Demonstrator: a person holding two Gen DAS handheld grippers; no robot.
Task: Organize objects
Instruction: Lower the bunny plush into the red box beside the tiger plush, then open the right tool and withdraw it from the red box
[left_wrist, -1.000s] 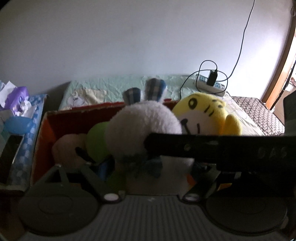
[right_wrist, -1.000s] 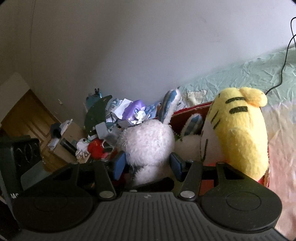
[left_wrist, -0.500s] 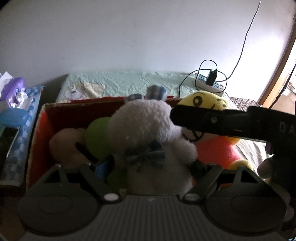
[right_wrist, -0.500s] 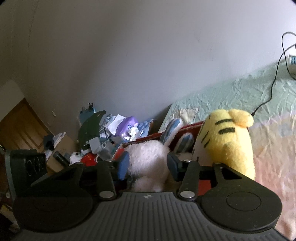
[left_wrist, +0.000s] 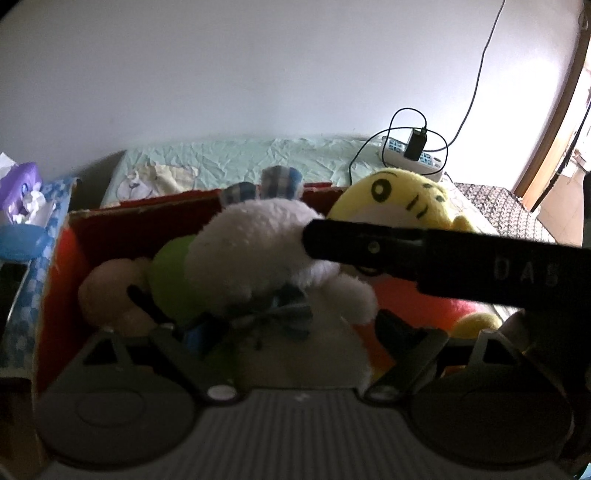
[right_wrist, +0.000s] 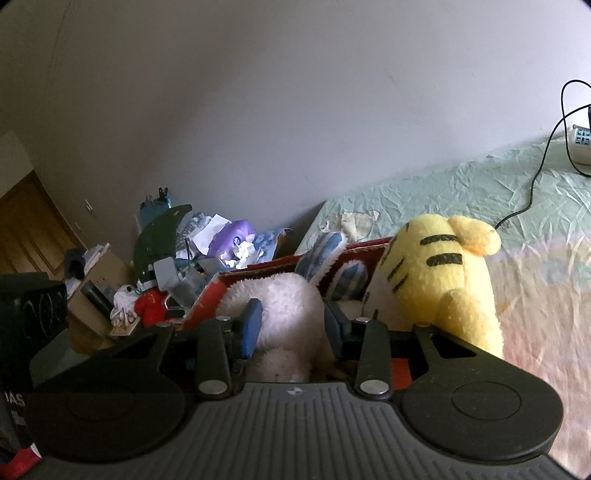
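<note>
White plush rabbit (left_wrist: 273, 266) sits in red cardboard box (left_wrist: 70, 254) on the bed (left_wrist: 236, 162), box centre. Right tongs (right_wrist: 291, 326) closed on the rabbit's head, blue pads (right_wrist: 251, 325) pressing both sides; in the left view its black body crosses from 3 o'clock. Left tongs (left_wrist: 295, 332) spread wide around rabbit's body; whether they touch it, cannot tell. Yellow tiger plush (right_wrist: 443, 280) at rabbit's 3 o'clock, touching. Green plush (left_wrist: 170, 280) and tan plush (left_wrist: 110, 291) at its 9 o'clock. Power strip (left_wrist: 413, 157) on the bed at 1 o'clock.
</note>
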